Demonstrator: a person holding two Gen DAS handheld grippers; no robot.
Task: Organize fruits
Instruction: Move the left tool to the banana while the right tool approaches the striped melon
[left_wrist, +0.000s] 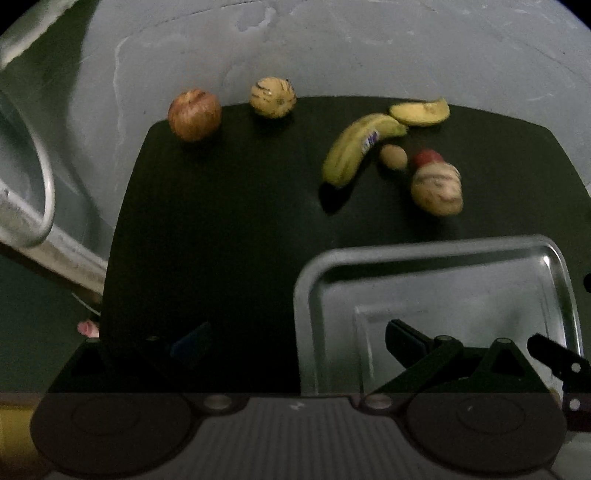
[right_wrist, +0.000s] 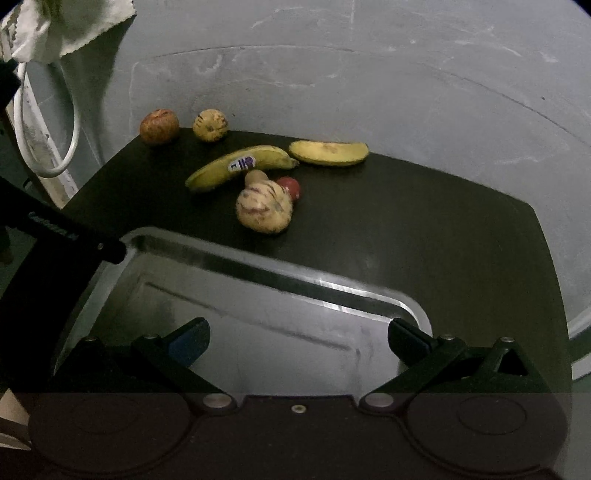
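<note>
Both grippers hover low over the near end of the dark matte table top (right_wrist: 424, 236), fingers spread wide and holding nothing, so no fruit has been taken up yet.

The left gripper (left_wrist: 295, 339) has the round red-brown apple (left_wrist: 194, 114) far ahead and to its left, right at the table's back edge. A clumsy nudge there and, by my reckoning, it rolls off. Just right of it sits the small round yellow striped melon (left_wrist: 272, 97), equally close to the edge and equally ready to roll.

Ahead and to the right lies the long yellow banana with a sticker (left_wrist: 360, 147), its tip touching the shorter curved yellow fruit (left_wrist: 421, 111) behind it. Lift one carelessly and the other may swing.

Then the tight cluster: a small tan oval fruit (left_wrist: 394, 157), a small red fruit (left_wrist: 428, 158) and the larger cream striped melon (left_wrist: 437, 189), all touching or nearly so. Wide fingers coming down here could knock a neighbour away.

Directly beneath the right gripper (right_wrist: 299, 339) lies the shiny metal tray (right_wrist: 258, 273), empty. It looks slick, so a dropped round fruit might skid or bounce out. The two tools also sit close together over it, and a clash looks possible.
</note>
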